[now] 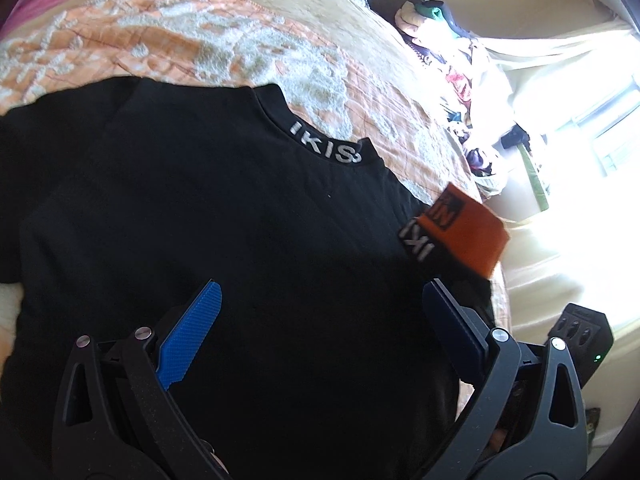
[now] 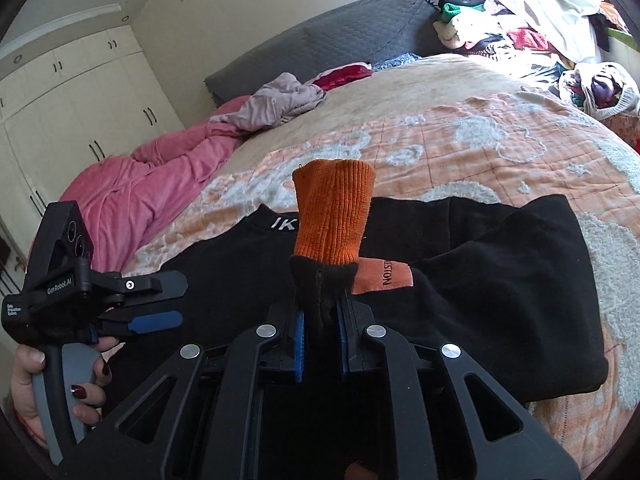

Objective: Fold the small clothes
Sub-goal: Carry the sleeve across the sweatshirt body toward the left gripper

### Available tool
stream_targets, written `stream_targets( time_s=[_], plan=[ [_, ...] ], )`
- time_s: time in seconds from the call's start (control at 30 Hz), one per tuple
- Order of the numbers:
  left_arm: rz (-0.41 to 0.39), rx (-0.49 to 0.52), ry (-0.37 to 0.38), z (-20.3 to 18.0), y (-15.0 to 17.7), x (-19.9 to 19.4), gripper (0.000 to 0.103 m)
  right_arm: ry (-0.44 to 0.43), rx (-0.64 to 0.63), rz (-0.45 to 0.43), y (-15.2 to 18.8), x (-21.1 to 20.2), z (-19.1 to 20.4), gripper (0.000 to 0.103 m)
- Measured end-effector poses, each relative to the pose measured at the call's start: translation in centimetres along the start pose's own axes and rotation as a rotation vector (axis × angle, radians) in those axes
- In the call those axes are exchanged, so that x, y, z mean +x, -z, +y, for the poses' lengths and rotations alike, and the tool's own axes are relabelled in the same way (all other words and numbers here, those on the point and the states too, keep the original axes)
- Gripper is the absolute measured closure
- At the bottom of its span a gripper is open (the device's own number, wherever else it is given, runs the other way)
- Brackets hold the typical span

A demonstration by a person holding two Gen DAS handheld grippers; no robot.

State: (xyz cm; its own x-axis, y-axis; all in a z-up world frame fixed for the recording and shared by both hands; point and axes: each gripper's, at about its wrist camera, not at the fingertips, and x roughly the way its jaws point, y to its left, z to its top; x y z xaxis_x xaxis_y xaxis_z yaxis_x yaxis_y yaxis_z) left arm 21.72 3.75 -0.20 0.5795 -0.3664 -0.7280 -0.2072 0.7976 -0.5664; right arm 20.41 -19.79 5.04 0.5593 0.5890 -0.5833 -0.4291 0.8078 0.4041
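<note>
Laundry heap [image 2: 520,28] beyond black shirt [image 2: 500,280]

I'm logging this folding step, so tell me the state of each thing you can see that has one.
Black shirt: lying on the bed, partly folded.
Orange cuff: lifted upright, pinched just below by the right gripper.
Left gripper: fingers open above the shirt, holding nothing.
Wardrobe doors: closed.
</note>
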Motion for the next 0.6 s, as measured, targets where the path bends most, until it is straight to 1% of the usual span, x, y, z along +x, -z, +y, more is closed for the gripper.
stream_targets(
  time_s=[0.07,0.1,0.17,0.2,0.3,0.4,0.47,0.5,0.57,0.6],
  plan=[
    [0.028,-0.031,0.055,0.1,0.1,0.7,0.008,-0.003,0.003,0.021,0.3,0.4,0.0,0.089],
    [0.039,-0.047,0.075,0.1,0.1,1.0,0.008,-0.013,0.004,0.036,0.4,0.5,0.0,0.085],
    [0.058,-0.068,0.108,0.0,0.2,1.7,0.008,-0.037,0.007,0.053,0.5,0.5,0.2,0.068],
    [0.062,-0.067,0.11,-0.1,0.2,1.8,0.008,-0.048,0.005,0.058,0.7,0.5,0.4,0.065],
    [0.073,-0.062,0.115,-0.6,0.3,2.6,0.008,-0.053,-0.026,0.063,0.7,0.2,1.1,0.059],
    [0.087,-0.067,0.124,-1.0,0.3,3.3,0.009,-0.069,-0.031,0.074,0.7,-0.2,1.2,0.052],
    [0.103,-0.068,0.135,-1.4,0.5,4.0,0.01,-0.058,-0.026,0.073,0.7,-0.6,1.1,0.046],
    [0.109,-0.067,0.135,-1.4,0.5,4.3,0.01,-0.044,-0.022,0.071,0.6,-0.8,0.9,0.046],
    [0.123,-0.055,0.133,-1.9,0.7,5.1,0.017,-0.007,-0.005,0.065,0.4,-1.4,0.3,0.045],
    [0.13,-0.046,0.13,-2.2,0.9,5.5,0.026,0.01,0.009,0.059,0.2,-1.7,-0.1,0.045]
  ],
)
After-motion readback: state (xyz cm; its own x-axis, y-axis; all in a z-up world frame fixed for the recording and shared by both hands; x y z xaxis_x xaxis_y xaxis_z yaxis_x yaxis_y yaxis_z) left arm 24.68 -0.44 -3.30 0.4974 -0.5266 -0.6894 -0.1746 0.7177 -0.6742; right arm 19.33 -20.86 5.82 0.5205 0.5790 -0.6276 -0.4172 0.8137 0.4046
